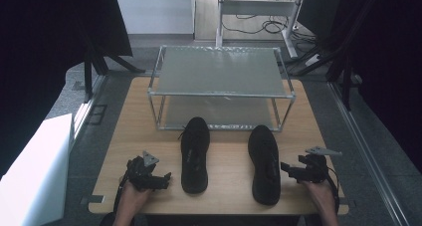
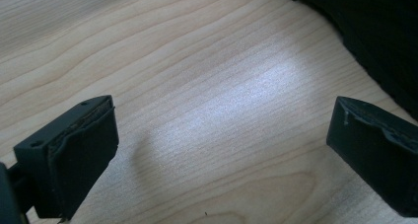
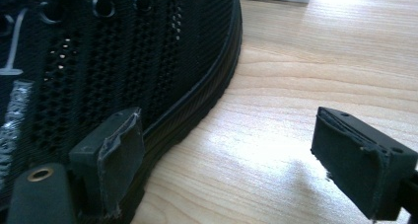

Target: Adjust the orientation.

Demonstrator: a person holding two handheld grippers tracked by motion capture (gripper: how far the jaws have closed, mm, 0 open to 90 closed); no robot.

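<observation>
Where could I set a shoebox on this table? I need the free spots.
Bare wood lies between the left shoe and right shoe, and along the table's left and right edges beside the two-tier rack. The rack's top shelf is bare too. The near corners are crowded by the left hand-held gripper and right hand-held gripper.

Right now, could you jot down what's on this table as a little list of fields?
surface: wooden table
far side: two-shelf metal rack, nothing on its shelves
left shoe: black, toe toward rack
right shoe: black, toe toward rack
left gripper: open, holding nothing, beside left shoe
right gripper: open, holding nothing, close to right shoe's outer side
</observation>
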